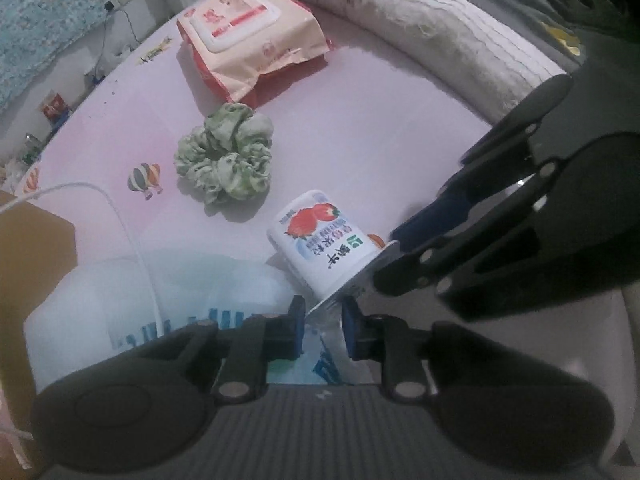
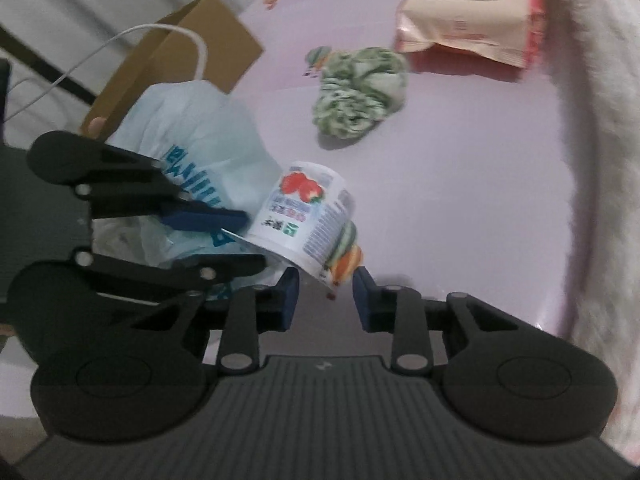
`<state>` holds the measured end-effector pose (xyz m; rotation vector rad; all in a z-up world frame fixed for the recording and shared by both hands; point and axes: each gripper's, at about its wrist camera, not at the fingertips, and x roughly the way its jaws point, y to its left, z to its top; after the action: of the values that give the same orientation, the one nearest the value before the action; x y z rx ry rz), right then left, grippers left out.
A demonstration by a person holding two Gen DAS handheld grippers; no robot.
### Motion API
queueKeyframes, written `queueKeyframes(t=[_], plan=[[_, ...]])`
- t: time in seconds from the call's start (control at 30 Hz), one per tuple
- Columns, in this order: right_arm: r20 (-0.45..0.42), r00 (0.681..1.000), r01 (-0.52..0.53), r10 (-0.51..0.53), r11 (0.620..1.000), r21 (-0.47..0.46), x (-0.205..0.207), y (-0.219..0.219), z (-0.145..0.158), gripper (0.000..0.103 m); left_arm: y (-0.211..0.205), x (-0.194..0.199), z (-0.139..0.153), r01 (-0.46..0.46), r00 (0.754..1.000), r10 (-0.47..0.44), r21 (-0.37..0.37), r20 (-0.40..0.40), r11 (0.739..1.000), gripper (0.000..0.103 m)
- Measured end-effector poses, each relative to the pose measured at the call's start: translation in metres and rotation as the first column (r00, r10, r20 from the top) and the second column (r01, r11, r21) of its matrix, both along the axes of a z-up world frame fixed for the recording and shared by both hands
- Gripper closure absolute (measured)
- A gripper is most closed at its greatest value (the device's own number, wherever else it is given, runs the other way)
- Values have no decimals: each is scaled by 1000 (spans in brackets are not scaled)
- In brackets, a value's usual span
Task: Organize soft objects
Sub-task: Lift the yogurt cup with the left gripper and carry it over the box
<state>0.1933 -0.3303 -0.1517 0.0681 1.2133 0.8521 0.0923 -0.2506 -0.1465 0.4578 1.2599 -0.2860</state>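
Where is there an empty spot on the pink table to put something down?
The widest bare patch of the pink table lies between the green scrunchie, the wipes pack and the rolled towel. It is crowded near the yogurt cup, where the plastic bag and both grippers meet.

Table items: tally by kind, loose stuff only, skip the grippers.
Yogurt cup: 1
Green scrunchie: 1
Wet-wipe pack: 1
Pale plastic bag: 1
Cardboard box: 1
White cable: 1
Fringed cream cloth: 1
Total: 7
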Motion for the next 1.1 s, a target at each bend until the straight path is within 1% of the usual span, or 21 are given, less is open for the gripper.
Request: queueKeyframes(t=[0.03, 0.1, 0.2, 0.3, 0.33, 0.43, 0.57, 0.67, 0.73, 0.8, 0.87, 0.93, 0.97, 1.03, 1.1], plan=[[-3, 1000, -18, 19, 1000, 17, 1, 1, -2, 81, 0, 1, -1, -5, 1000, 5, 1, -2, 1000, 83], [-2, 999, -37, 37, 999, 38, 4, 1, -1, 81, 2, 4, 2, -22, 1000, 22, -15, -14, 1000, 84], [-26, 998, -46, 48, 996, 77, 9, -3, 2, 83, 10, 13, 12, -93, 994, 88, -88, -61, 992, 84], [-70, 997, -9, 18, 993, 122, 15, -12, 6, 83, 16, 23, 21, -160, 985, 148, -156, -84, 975, 83], [-95, 995, 20, -7, 990, 140, 19, -17, 6, 83, 18, 27, 23, -180, 982, 167, -173, -87, 968, 83], [-158, 984, 117, -87, 975, 190, 32, -30, 5, 83, 28, 41, 26, -267, 963, 248, -233, -109, 935, 82], [-214, 959, 237, -185, 937, 255, 48, -43, 4, 83, 44, 57, 26, -375, 927, 348, -300, -141, 877, 78], [-243, 943, 294, -227, 911, 289, 57, -46, 1, 83, 52, 67, 25, -417, 909, 387, -324, -155, 849, 75], [-257, 935, 318, -245, 900, 298, 61, -46, -1, 83, 58, 72, 24, -449, 893, 414, -335, -175, 828, 72], [-271, 927, 337, -257, 890, 306, 65, -43, -4, 83, 64, 76, 23, -472, 882, 431, -343, -192, 812, 69], [-285, 920, 354, -268, 880, 317, 67, -40, -7, 83, 70, 79, 22, -494, 870, 446, -360, -211, 792, 69], [-298, 914, 368, -276, 873, 320, 69, -37, -10, 83, 75, 80, 20, -512, 859, 459, -371, -226, 775, 69], [-317, 905, 383, -283, 865, 324, 70, -36, -13, 83, 76, 80, 20, -518, 855, 465, -375, -230, 769, 70], [-348, 890, 409, -294, 853, 324, 70, -36, -16, 83, 77, 79, 22, -518, 855, 466, -374, -227, 770, 73], [-346, 891, 406, -295, 860, 310, 68, -34, -14, 83, 78, 76, 24, -523, 852, 468, -378, -233, 764, 74]])
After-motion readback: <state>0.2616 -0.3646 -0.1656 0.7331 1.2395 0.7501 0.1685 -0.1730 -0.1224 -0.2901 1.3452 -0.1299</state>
